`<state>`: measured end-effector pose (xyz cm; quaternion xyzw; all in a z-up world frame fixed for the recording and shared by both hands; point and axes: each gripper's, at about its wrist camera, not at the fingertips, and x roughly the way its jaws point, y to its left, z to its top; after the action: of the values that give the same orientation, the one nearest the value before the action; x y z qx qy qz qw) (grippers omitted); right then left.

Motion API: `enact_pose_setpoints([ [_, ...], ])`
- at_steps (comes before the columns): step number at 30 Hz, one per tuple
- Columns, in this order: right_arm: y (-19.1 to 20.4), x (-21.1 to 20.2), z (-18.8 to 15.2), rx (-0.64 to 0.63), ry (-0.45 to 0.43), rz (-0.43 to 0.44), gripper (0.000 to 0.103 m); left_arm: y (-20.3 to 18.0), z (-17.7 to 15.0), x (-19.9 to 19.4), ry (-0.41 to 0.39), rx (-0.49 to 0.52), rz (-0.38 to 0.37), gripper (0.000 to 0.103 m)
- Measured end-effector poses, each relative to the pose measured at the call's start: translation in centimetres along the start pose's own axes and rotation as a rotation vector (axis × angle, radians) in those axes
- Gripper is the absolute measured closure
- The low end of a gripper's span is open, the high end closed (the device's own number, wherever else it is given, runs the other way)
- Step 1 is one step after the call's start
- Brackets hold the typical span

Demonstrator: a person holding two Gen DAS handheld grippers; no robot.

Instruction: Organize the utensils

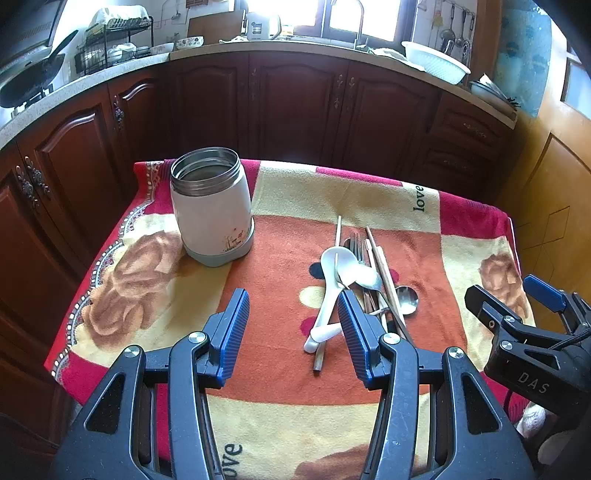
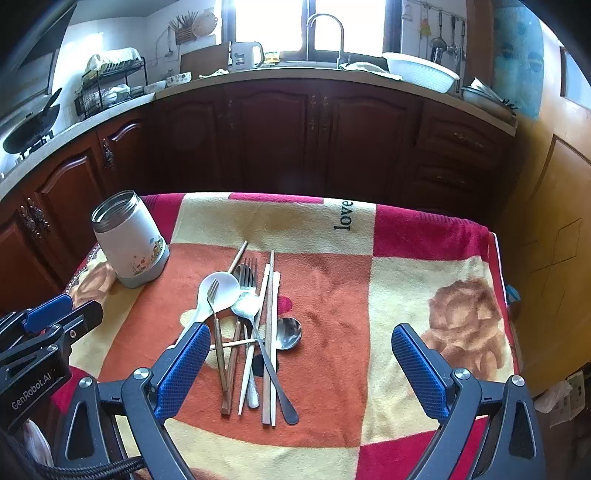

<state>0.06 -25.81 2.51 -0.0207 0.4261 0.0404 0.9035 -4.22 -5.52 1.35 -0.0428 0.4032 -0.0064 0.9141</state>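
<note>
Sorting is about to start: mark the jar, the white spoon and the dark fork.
jar [image 1: 212, 218]: left wrist view, white side wall.
white spoon [image 2: 221, 288]: right wrist view, bowl.
dark fork [image 2: 248, 277]: right wrist view, tines.

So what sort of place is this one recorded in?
A home kitchen, most likely: dark wooden cabinets under a countertop, a sink faucet by the window, a dish rack, and a wok on the stove.

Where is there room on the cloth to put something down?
Free patches: the orange stretch between the jar and the pile of spoons, forks and chopsticks, and the side to the right of that pile, around the rose print. The pile itself is crowded.
</note>
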Motion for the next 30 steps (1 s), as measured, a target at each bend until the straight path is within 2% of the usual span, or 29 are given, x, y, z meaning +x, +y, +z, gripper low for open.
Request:
enact_pose_setpoints([
  [26,0.8,1.2,-0.1,-0.042,0.043,0.070,0.005,0.5,0.0,1.2,0.033,-0.018,-0.011,0.053],
  [30,0.7,1.7,-0.2,-0.047,0.054,0.083,0.011,0.7,0.0,1.7,0.052,-0.020,-0.022,0.053],
])
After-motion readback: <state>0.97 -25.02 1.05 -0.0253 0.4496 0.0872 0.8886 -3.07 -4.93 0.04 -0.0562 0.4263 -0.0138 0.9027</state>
